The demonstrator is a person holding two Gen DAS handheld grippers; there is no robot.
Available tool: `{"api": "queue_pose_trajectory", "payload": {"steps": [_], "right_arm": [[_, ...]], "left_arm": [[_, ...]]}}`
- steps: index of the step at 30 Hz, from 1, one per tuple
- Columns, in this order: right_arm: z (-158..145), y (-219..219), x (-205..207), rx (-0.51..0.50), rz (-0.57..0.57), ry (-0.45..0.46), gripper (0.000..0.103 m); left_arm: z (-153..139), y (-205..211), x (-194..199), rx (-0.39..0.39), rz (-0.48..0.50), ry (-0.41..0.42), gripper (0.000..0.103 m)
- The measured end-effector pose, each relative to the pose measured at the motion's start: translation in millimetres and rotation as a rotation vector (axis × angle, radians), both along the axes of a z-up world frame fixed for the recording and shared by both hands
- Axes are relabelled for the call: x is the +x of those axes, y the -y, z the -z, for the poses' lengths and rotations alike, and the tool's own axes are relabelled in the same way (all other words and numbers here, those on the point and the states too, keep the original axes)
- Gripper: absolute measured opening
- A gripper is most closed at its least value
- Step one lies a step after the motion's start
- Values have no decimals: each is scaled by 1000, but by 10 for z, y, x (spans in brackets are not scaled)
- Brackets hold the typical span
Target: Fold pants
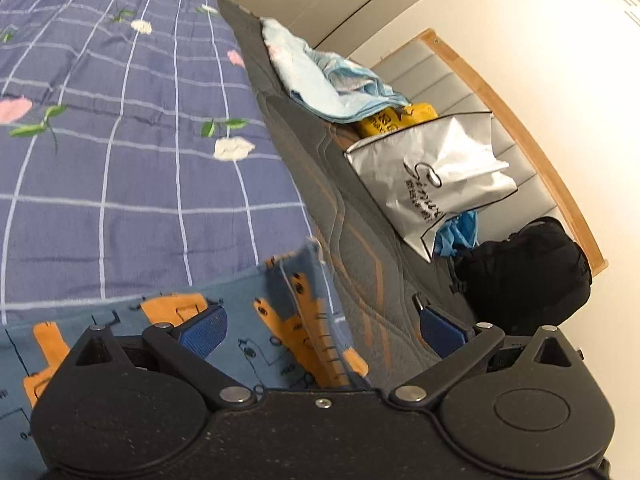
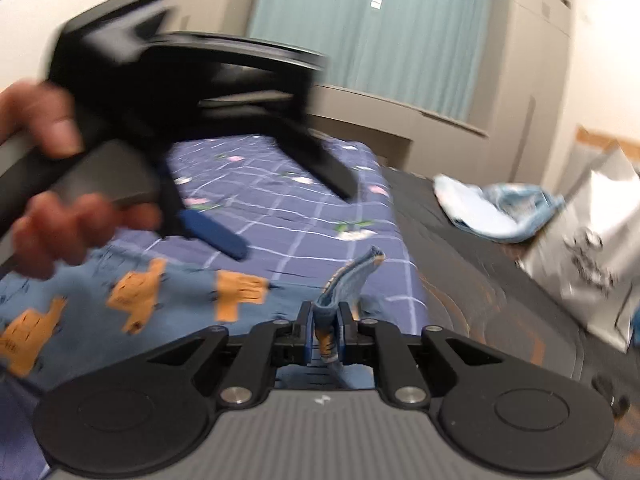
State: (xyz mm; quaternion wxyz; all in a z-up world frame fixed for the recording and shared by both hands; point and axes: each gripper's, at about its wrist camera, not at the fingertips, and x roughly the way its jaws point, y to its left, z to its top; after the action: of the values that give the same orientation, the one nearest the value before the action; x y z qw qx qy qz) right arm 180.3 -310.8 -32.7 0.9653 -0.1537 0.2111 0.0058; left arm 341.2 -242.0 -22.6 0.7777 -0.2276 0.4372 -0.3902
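The pants [image 1: 276, 320] are blue with orange animal prints and lie on a purple checked quilt [image 1: 120, 140] on the bed. One corner of them stands lifted near the quilt's edge. My left gripper [image 1: 323, 331] is open above the pants with nothing between its blue pads. The right wrist view shows it blurred at upper left [image 2: 276, 204], held by a person's hand [image 2: 52, 208]. My right gripper [image 2: 325, 326] is shut on a folded edge of the pants [image 2: 140, 292], and the pinched cloth sticks up past the fingertips.
A dark quilted mattress [image 1: 360, 232] runs beside the quilt. On it lie a light blue heap of clothes [image 1: 320, 76], a yellow packet [image 1: 396, 120], a silver bag [image 1: 436, 172] and a black backpack [image 1: 524, 272]. A padded headboard [image 1: 516, 128] and a white wall stand behind.
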Motion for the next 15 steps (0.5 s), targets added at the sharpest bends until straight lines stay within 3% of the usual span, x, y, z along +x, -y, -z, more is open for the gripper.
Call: {"api": "queue_pose_trajectory", "payload": {"steps": [6,8,10,15], "right_arm": [[91,-317,-61,-67,-88,-13,11],[118,-331,-51,-53,-85,-21,11],[129,-305,-57,-34,-86,-30,11],[151,-286,-69,-23,-82,-38,11]], "left_arm": [[143,-85,-32,51,-38,-28,99],[194,-99,-19,46,-41,-52,85],[239,-96,-5,46,-44,-80,81],[286,-150,-56,47,-85,-89,82]]}}
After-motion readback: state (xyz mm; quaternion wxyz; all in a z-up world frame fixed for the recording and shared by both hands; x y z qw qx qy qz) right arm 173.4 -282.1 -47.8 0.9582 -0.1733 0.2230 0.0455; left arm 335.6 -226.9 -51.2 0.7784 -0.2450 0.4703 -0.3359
